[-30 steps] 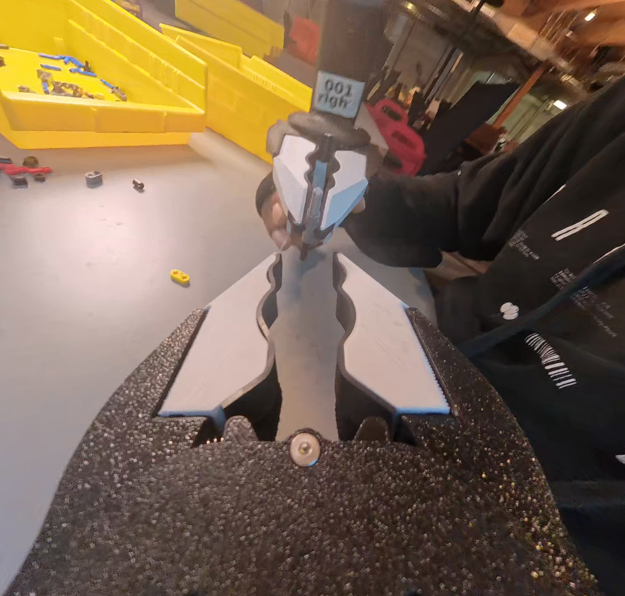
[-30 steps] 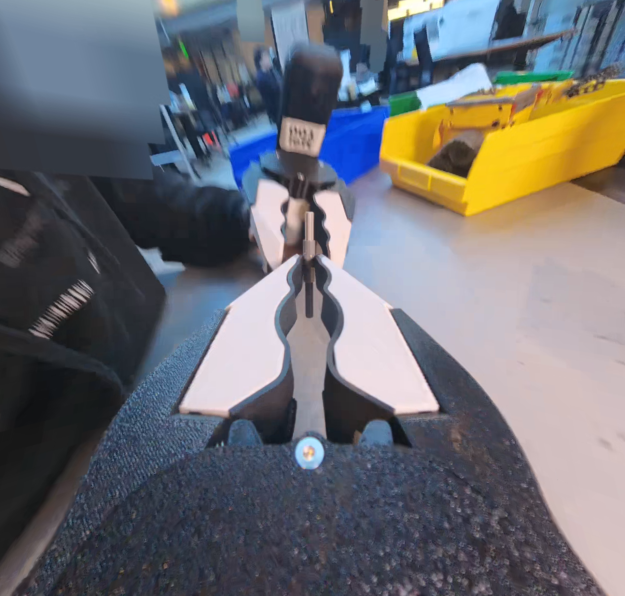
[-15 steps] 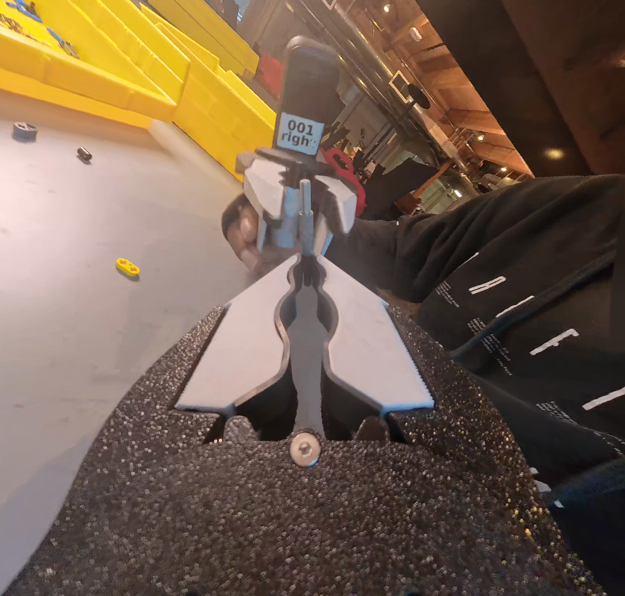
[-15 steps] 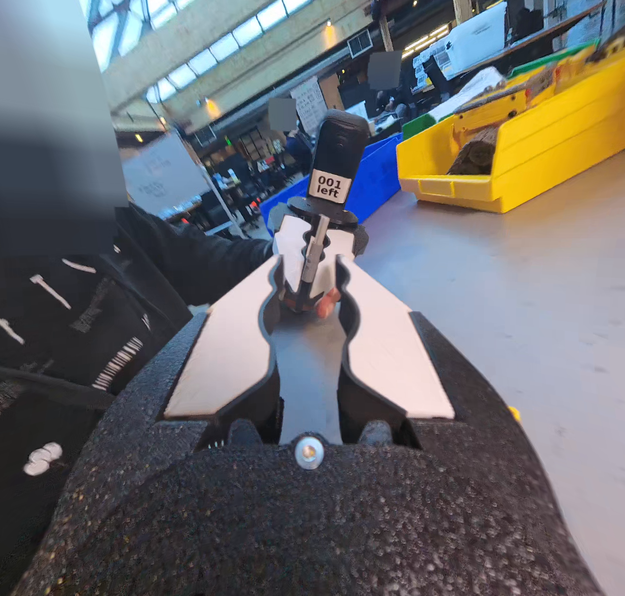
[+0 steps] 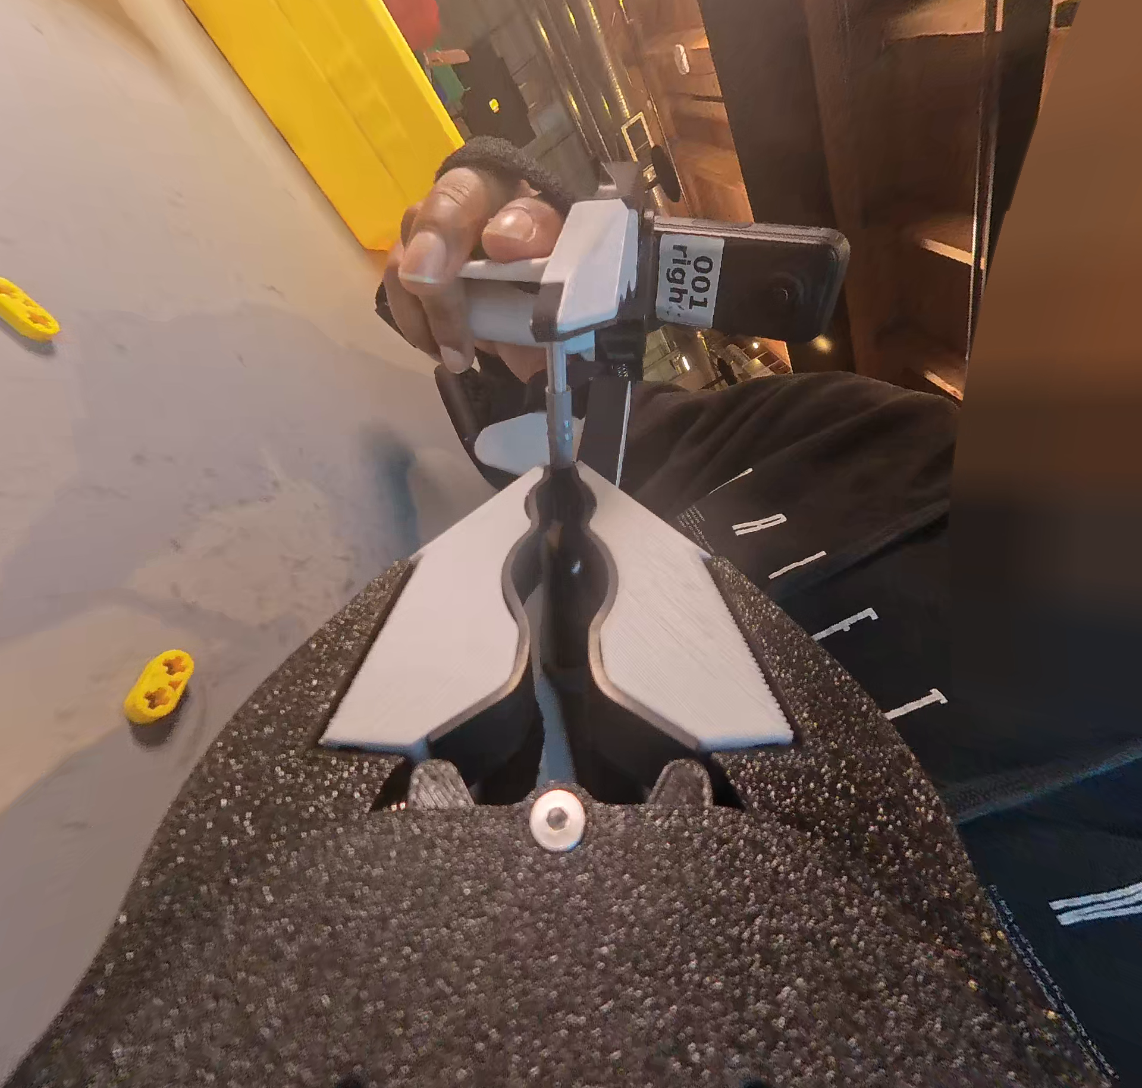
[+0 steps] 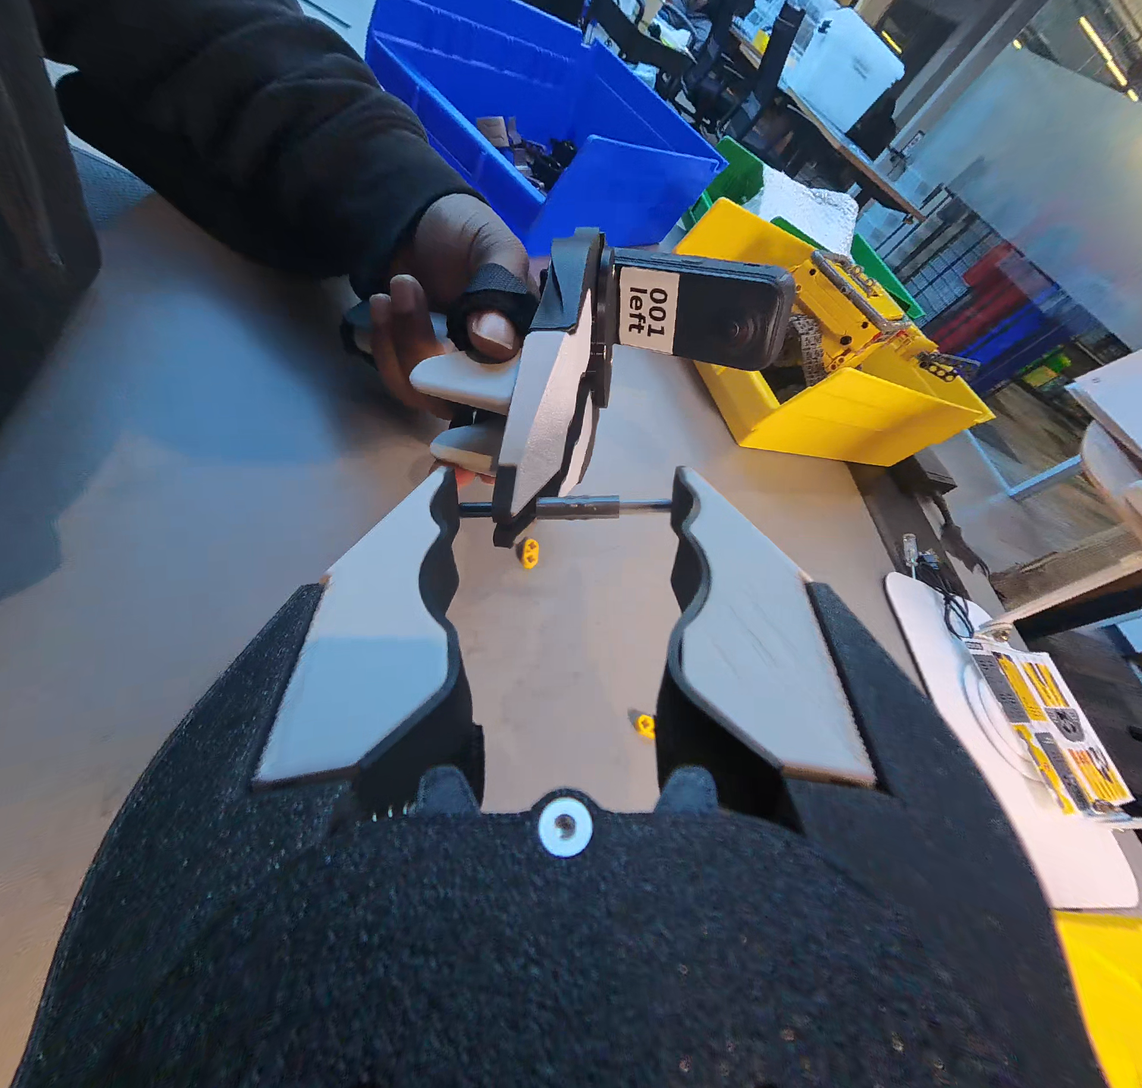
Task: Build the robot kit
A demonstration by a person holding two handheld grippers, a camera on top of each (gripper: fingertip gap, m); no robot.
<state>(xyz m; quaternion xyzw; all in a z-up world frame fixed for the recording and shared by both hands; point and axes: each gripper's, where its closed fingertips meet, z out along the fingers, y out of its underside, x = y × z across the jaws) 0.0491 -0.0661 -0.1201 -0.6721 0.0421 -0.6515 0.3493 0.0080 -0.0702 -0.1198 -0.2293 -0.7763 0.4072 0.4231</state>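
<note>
My left gripper (image 5: 561, 471) is shut on a thin dark rod (image 5: 559, 422) that carries a grey sleeve and sticks out past its fingertips. In the right wrist view the left gripper (image 6: 510, 521) pinches the rod (image 6: 575, 507) near one end and holds it level above the grey table (image 6: 185, 440). My right gripper (image 6: 562, 484) is wide open and straddles the rod lengthwise, one fingertip at each end. I cannot tell whether its pads press on the ends. The right gripper (image 5: 537, 391) also shows in the left wrist view, turned on its side.
Two small yellow connector pieces (image 5: 159, 694) (image 5: 28, 317) lie on the table, also in the right wrist view (image 6: 529, 552) (image 6: 642, 723). A blue bin (image 6: 531, 125) and a yellow bin (image 6: 865, 403) stand behind. A white pad with a printed sheet (image 6: 989, 749) lies right. Another yellow bin (image 5: 334, 88) is far left. The tips of both grippers are at nearly the same place.
The rod passed from my right gripper to my left: the left shut on it, the right let go and opened wide. Both grippers rolled, and the right now spans the rod end to end.
</note>
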